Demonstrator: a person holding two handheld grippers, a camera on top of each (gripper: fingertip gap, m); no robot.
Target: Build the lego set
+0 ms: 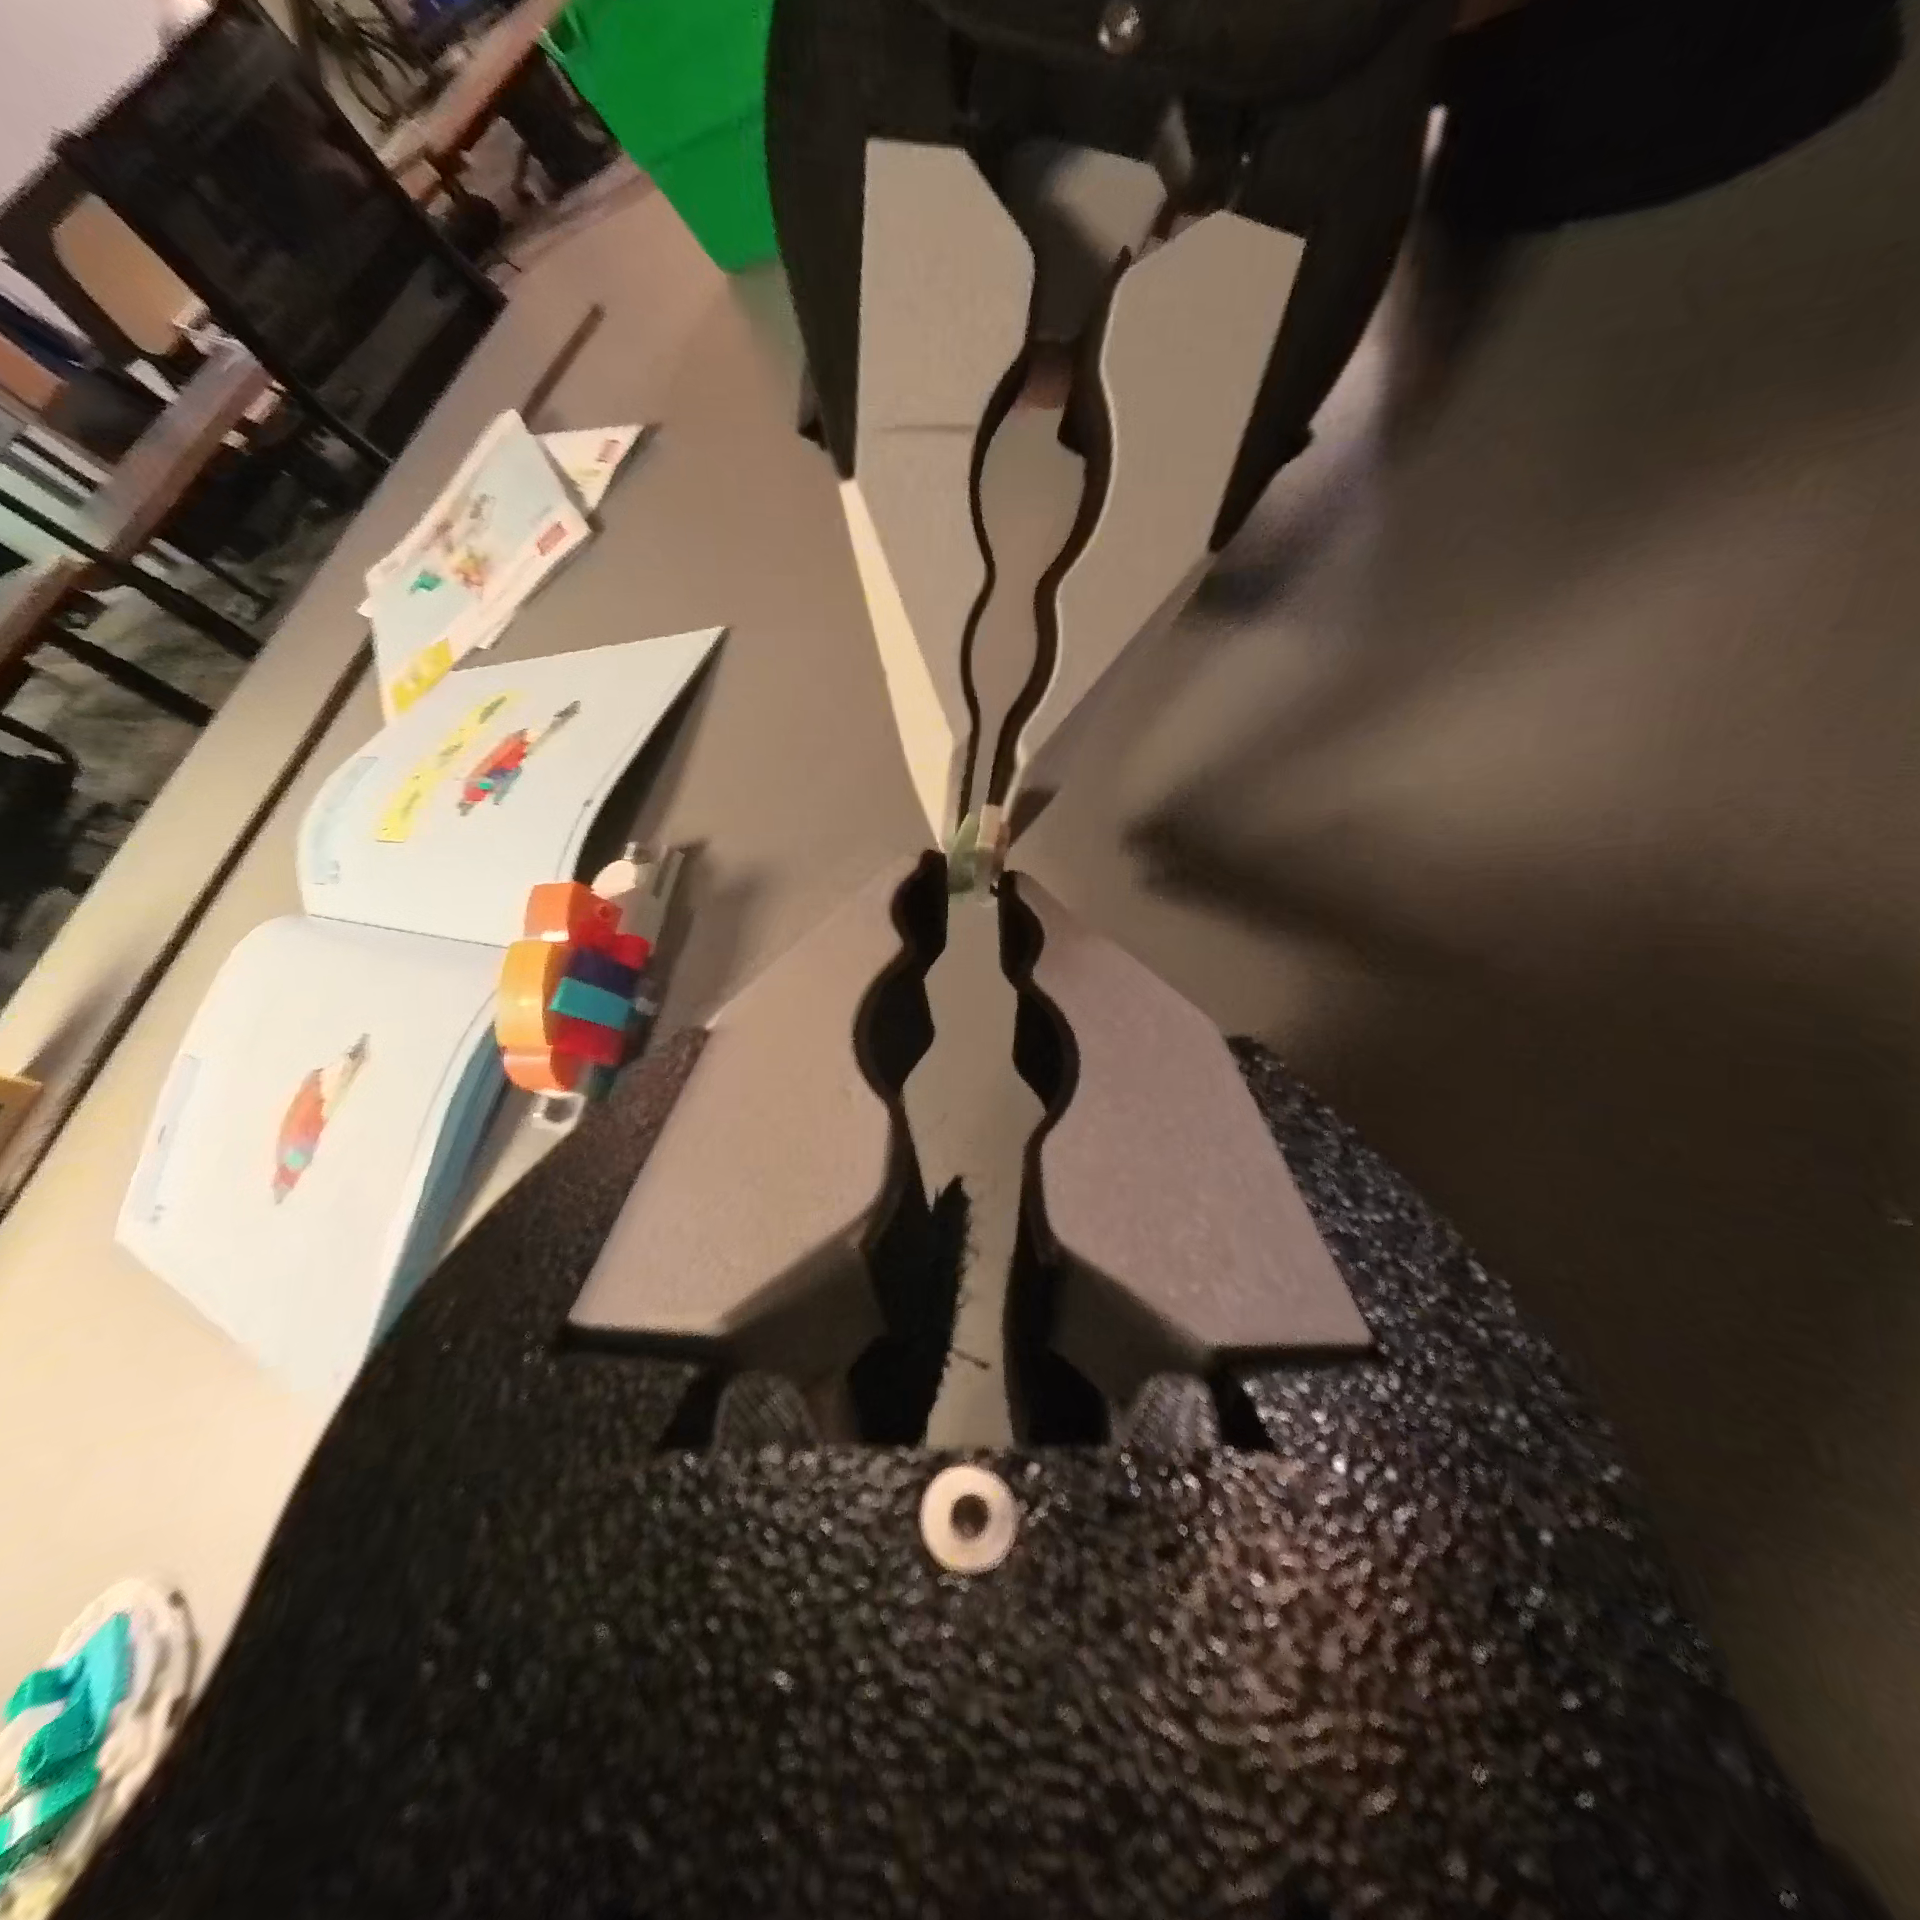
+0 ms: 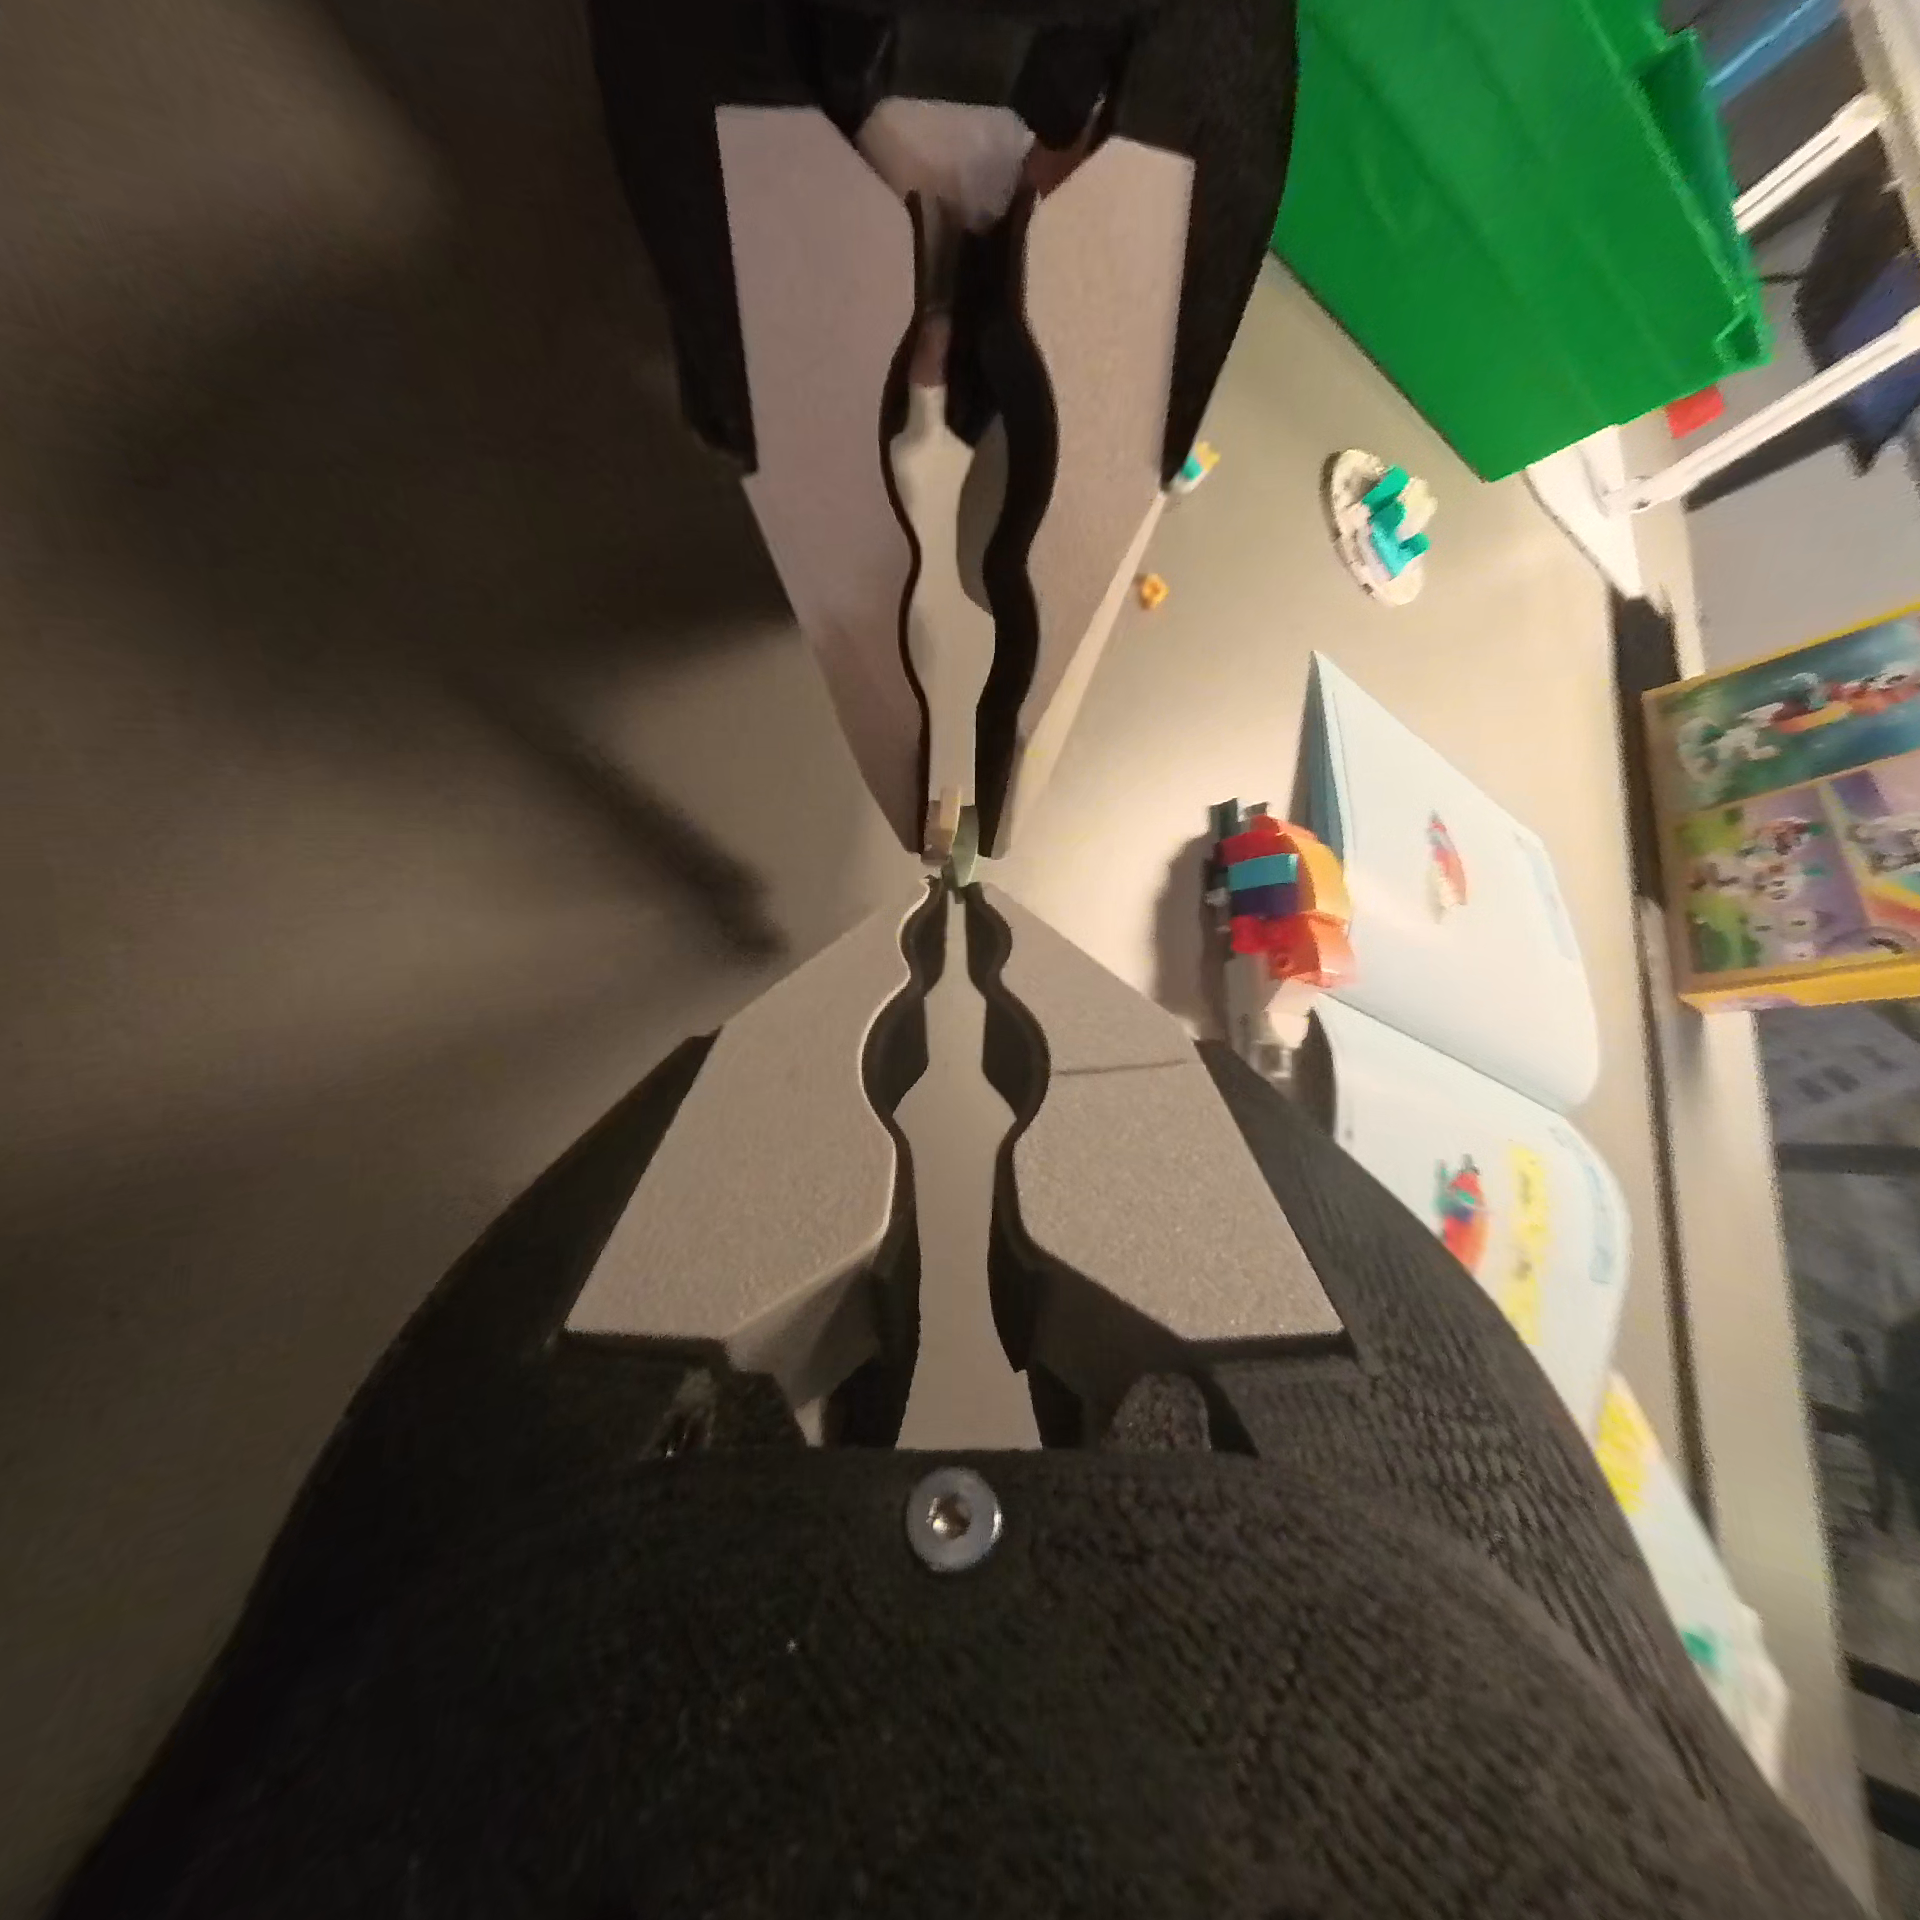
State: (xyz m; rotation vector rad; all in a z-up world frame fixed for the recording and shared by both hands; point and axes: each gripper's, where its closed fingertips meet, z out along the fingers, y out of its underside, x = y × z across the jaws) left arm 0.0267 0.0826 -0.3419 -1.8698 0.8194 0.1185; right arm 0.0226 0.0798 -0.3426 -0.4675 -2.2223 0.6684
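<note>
Grippers meet tip to tip above the table (image 1: 790, 540): your left gripper (image 1: 971, 883) and right gripper (image 2: 951, 883) are both pinched narrow, and between the 4 fingertips sit 2 small pieces, a pale green piece (image 1: 966, 847) and a cream piece (image 2: 945, 831). Blur at the tips means you can't tell which gripper grips which piece. The half-built lego model (image 1: 571, 997), orange, red, teal & purple, lies on the table against the open instruction booklet (image 1: 416, 935), off to 1 side of the tips. Only the left view shows a 2nd folded leaflet (image 1: 488, 551) beyond the booklet. Only the right view shows the set's box (image 2: 1797, 810) at the table edge, a tiny yellow piece (image 2: 1151, 590), and the white round plate w/ teal bricks (image 2: 1382, 525) in full. Green bin (image 2: 1507, 208) is in both views. Booklets and box carry printed pics & small logos; the print is blurred.
</note>
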